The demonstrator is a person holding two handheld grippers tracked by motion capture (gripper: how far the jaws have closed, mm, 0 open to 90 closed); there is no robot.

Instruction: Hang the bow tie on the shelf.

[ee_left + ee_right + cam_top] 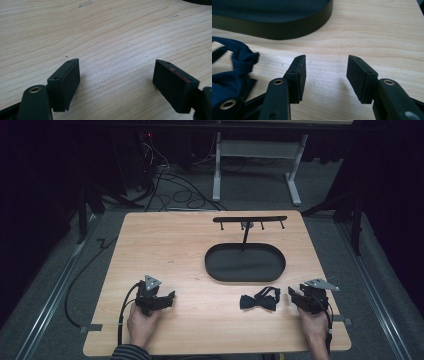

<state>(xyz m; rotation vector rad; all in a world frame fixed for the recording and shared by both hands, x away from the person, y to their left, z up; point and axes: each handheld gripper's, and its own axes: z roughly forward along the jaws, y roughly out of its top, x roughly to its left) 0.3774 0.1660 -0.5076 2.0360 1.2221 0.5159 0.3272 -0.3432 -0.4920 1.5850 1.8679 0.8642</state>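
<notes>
On the desk point(170, 250), just left of the right tool point(294, 293), lies the dark bow tie point(258, 300) with its long axis across the desk, much nearer to this tool than the left tool point(169, 296), and both tools stand open, holding nothing.

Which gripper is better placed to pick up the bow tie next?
Right. The right gripper sits just beside the bow tie, jaws open, nothing between them. The left gripper is also open but lies farther off across bare table.
</notes>
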